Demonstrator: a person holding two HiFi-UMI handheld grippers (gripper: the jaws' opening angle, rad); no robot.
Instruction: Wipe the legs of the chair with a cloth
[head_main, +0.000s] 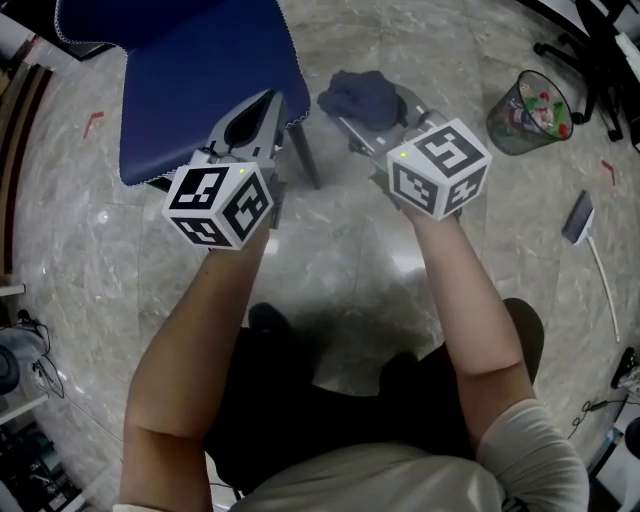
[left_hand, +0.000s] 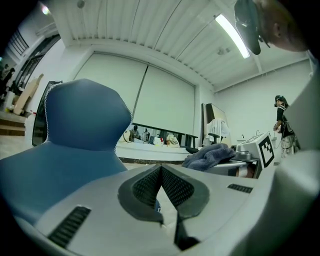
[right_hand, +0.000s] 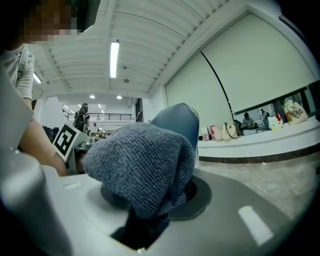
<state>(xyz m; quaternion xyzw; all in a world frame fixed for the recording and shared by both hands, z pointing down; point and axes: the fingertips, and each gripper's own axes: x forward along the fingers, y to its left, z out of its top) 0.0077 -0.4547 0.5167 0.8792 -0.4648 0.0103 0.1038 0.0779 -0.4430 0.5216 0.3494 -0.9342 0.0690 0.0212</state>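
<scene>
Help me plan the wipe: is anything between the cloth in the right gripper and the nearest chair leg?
Nothing visible does. The right gripper is shut on the bunched blue-grey terry cloth, and only bare marble floor separates it from the slanted grey metal leg under the blue padded chair seat.

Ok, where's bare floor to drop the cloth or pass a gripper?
Bare floor lies between the cloth and the wastebasket, and left of the chair by the red tape mark. Crowded: the chair leg sits between the left gripper and right gripper; a long-handled brush lies at the right edge.
</scene>
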